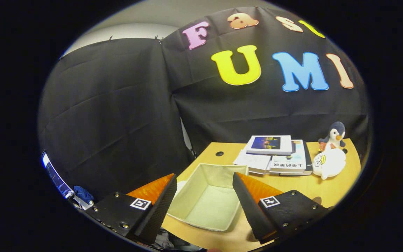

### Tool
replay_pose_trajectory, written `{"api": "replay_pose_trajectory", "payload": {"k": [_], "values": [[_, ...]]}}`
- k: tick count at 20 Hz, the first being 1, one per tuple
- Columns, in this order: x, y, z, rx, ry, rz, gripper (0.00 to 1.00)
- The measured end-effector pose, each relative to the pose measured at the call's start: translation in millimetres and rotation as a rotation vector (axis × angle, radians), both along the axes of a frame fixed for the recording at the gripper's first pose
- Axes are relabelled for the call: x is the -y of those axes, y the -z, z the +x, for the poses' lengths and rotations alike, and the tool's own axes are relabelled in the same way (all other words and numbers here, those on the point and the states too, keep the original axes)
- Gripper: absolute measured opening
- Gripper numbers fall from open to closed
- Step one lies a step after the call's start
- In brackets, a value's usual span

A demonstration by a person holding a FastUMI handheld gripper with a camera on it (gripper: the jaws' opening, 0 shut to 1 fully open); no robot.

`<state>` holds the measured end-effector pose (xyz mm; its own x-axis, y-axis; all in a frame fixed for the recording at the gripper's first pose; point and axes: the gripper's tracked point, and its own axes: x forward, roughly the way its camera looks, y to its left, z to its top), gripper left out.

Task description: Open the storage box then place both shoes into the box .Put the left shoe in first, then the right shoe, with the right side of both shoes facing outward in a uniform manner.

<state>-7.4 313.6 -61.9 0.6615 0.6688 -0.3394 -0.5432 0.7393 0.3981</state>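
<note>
A cream fabric storage box [191, 206] stands with its top open on the wooden table [292, 189], just ahead of my fingers and partly between them. Its inside looks bare. My gripper [203, 182] is open, held above the table's near edge, with nothing between its fingers [159, 206]. One finger sits to the left of the box, the other over its right wall.
A stack of books [275, 154] lies beyond the box at the back of the table. To their right are a white plush toy [329, 162] and a small penguin toy [334, 136]. Black cloth walls close off the back and the left side.
</note>
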Motion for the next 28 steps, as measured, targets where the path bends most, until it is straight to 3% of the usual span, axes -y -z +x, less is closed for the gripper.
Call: {"api": "replay_pose_trajectory", "payload": {"k": [4, 16, 28], "values": [[46.1, 32.9, 14.6, -0.001, 0.097, -0.077, 0.98], [114.2, 142.8, 21.5, -0.127, 0.237, -0.212, 0.98], [140.3, 256.8, 8.6, -0.323, 0.227, -0.425, 0.98]]}}
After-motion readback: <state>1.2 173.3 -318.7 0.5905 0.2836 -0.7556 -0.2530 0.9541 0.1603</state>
